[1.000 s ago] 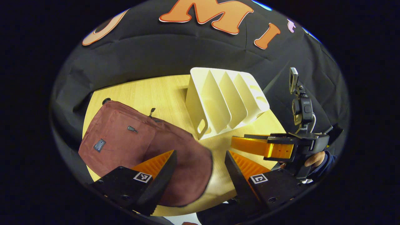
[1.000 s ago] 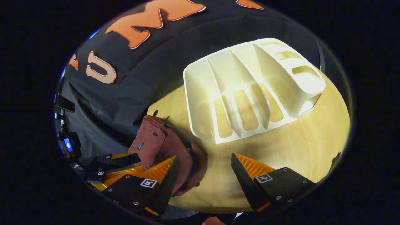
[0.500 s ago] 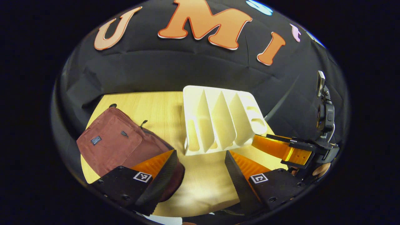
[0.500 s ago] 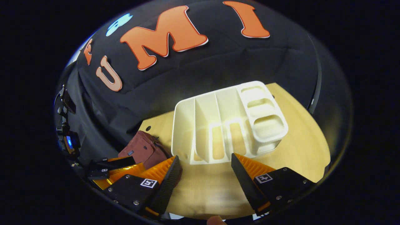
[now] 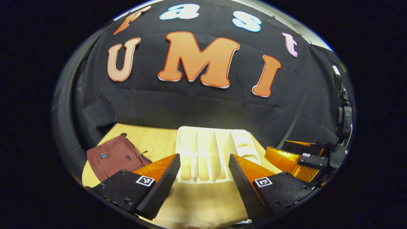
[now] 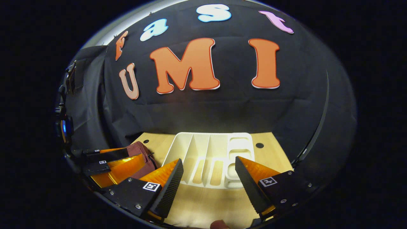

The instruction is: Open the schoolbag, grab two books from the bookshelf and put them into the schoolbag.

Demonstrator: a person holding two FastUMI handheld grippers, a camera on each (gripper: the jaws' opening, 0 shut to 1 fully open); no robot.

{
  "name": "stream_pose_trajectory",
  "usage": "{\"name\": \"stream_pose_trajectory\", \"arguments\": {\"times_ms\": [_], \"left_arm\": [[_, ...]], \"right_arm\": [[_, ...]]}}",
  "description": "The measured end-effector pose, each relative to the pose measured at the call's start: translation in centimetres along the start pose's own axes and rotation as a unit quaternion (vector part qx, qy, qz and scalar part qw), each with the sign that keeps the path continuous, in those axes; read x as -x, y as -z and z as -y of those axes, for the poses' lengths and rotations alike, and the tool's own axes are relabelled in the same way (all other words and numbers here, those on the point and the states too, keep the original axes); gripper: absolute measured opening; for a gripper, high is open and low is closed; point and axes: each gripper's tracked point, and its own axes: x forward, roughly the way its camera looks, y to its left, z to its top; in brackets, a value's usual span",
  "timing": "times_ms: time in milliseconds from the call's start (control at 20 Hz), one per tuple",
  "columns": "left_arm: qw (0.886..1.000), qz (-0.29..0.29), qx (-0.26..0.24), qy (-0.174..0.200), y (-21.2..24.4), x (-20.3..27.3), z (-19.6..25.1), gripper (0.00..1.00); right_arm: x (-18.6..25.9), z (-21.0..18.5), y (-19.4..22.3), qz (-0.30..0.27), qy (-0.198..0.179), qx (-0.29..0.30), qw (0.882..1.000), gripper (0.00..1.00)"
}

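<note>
While both sets of jaws are spread and empty above the bench point(image 5: 203, 203), the schoolbag point(image 5: 113, 156) lies shut, left of the empty bookshelf point(image 5: 210, 152). Its zipper pull should be pinched first by the left gripper point(image 5: 203, 178), the right gripper point(image 6: 208, 181) steadying the cloth.

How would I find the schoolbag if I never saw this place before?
Look at the wooden table in front of the black cloth wall. A white bookshelf with slots sits in the middle, and the schoolbag lies flat to its left in the left gripper view. It is the soft dark red thing; everything else nearby is hard and white or orange.
</note>
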Motion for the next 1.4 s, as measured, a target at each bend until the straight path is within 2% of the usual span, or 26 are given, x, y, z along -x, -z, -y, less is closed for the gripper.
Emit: {"name": "stream_pose_trajectory", "arguments": {"times_ms": [200,350,600,850,1100,1400], "left_arm": [[0.997,0.065,-0.010,-0.034,-2.4,1.5,0.4,0.98],[0.993,0.100,-0.015,-0.057,-3.8,2.4,0.0,0.98],[0.985,0.143,-0.044,-0.081,-5.5,4.5,-0.8,0.97],[0.979,0.181,-0.065,-0.067,-6.2,5.5,0.0,0.96],[0.973,0.204,-0.076,-0.080,-6.5,6.8,-1.2,0.96],[0.971,0.209,-0.089,-0.074,-6.7,7.1,-1.2,0.95]], "right_arm": [[2.3,1.1,-3.9,0.078,0.019,0.037,0.996,0.97],[2.9,0.9,-4.8,0.110,0.030,0.043,0.993,0.97],[3.5,0.1,-2.8,0.093,0.026,0.032,0.995,0.97],[3.8,-0.5,-2.2,0.105,0.031,0.018,0.994,0.97],[4.4,-2.5,-2.5,0.131,0.021,0.029,0.991,0.97],[4.9,-2.9,-2.3,0.134,0.026,0.041,0.990,0.97]]}}
